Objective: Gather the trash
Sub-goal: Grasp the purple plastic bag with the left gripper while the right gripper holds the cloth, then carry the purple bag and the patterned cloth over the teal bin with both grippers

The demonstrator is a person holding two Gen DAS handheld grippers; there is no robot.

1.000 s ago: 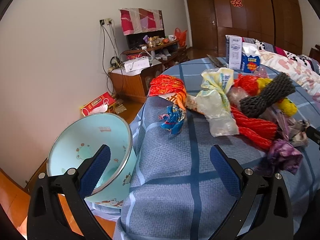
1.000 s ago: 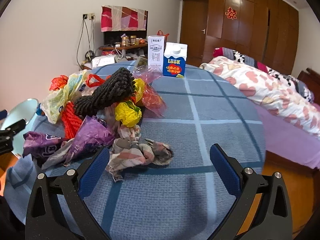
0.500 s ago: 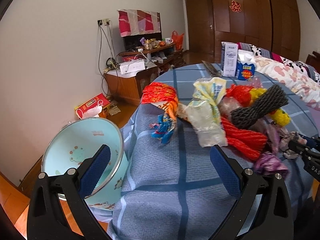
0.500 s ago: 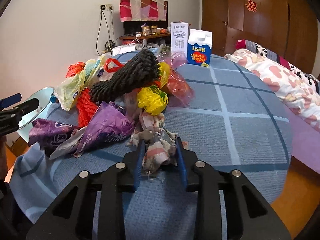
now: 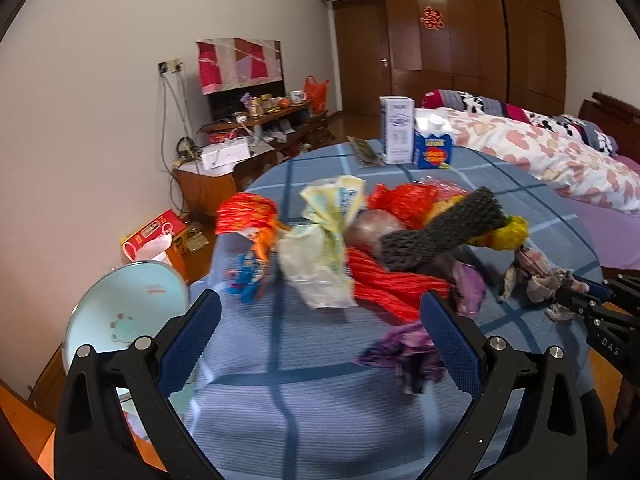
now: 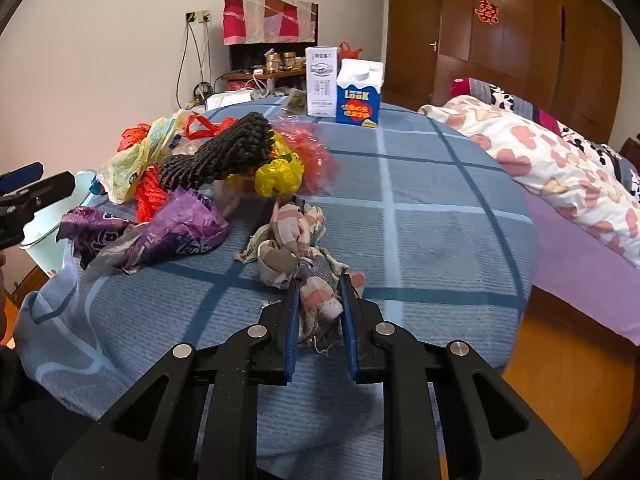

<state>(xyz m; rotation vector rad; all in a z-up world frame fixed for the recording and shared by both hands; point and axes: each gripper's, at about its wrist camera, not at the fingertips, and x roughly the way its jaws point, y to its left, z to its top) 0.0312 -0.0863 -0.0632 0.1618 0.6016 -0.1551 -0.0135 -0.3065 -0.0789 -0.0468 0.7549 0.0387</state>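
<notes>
Right gripper (image 6: 320, 300) closing, pads pressed on the crumpled checked rag (image 6: 298, 242), lying on the blue-checked counter (image 6: 440, 216) just beside the purple wrapper (image 6: 176, 228). Left gripper (image 5: 320, 332) spread wide, empty, above the counter's edge near the pale-blue bin (image 5: 124, 312).

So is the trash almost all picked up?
Not yet. The pale blue bin shows nothing inside. The right gripper is closing on a crumpled checked rag; the left gripper is open and empty. The purple wrapper, black foam net, yellow bag and red netting lie on the table.
</notes>
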